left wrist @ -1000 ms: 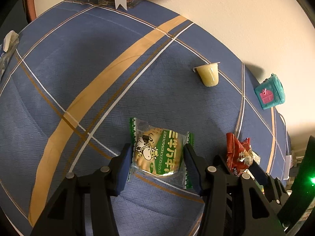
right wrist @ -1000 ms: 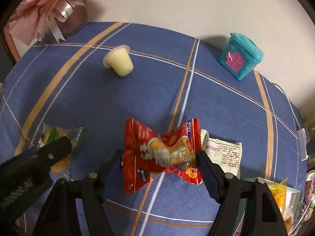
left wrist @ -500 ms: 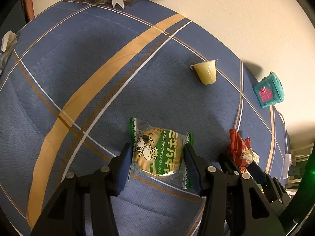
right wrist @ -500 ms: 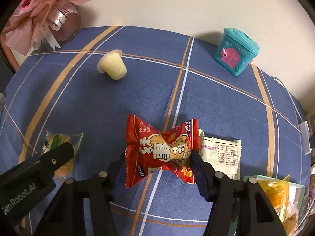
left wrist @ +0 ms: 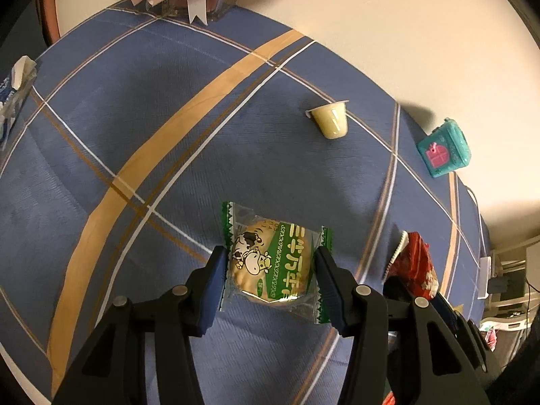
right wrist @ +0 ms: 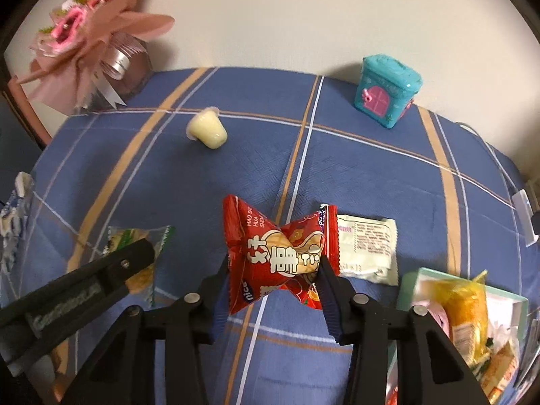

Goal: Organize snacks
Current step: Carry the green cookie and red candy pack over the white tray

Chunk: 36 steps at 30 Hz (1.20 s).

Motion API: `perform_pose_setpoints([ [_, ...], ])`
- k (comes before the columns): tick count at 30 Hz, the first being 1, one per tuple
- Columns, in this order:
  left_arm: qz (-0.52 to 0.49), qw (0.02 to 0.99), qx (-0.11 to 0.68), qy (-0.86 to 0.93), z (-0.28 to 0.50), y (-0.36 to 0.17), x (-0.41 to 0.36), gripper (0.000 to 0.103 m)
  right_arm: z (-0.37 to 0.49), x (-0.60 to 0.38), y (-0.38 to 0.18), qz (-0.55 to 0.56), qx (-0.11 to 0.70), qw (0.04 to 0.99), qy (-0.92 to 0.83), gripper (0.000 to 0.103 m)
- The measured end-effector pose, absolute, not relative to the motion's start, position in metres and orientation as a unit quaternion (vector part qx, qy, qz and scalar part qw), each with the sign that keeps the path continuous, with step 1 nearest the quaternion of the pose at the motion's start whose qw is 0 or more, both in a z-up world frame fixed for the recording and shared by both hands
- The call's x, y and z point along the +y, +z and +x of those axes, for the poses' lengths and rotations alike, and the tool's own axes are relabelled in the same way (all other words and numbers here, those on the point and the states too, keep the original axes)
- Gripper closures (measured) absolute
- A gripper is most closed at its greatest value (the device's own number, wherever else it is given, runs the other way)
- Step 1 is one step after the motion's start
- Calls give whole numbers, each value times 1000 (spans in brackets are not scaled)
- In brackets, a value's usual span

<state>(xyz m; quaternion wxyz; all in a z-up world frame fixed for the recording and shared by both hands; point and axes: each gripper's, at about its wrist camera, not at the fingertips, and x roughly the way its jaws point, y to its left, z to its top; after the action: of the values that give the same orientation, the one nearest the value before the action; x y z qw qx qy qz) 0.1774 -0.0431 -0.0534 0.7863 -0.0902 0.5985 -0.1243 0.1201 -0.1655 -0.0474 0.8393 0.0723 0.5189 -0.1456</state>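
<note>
On the blue striped tablecloth [right wrist: 371, 175], the right gripper [right wrist: 273, 270] is closing on the red snack packet [right wrist: 280, 256]; the left gripper [left wrist: 270, 270] squeezes the green cow biscuit [left wrist: 273, 263]. Next, probably the snack box [right wrist: 513, 303].

Teal toy house [right wrist: 386, 92] at far cloth edge; pink bouquet [right wrist: 81, 37] far-left corner.

Dim warm indoor light, heavy fisheye bending with black corners. The teal box [right wrist: 386, 91] throws a soft shadow on the wall; things right of it look smeared.
</note>
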Motion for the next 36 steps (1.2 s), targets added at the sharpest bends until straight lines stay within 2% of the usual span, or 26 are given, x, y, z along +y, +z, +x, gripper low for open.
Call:
perform_pose_setpoints([
  [10, -63, 796, 586, -137, 142, -28, -50, 49, 61, -161, -6, 87, 487, 855, -159, 54],
  [21, -30, 808, 566, -161, 92, -1, -55, 49, 3, -176, 15, 125, 477, 850, -183, 54],
  [36, 27, 803, 538, -255, 16, 24, -137, 48, -87, -255, 30, 191, 464, 821, -272, 53],
])
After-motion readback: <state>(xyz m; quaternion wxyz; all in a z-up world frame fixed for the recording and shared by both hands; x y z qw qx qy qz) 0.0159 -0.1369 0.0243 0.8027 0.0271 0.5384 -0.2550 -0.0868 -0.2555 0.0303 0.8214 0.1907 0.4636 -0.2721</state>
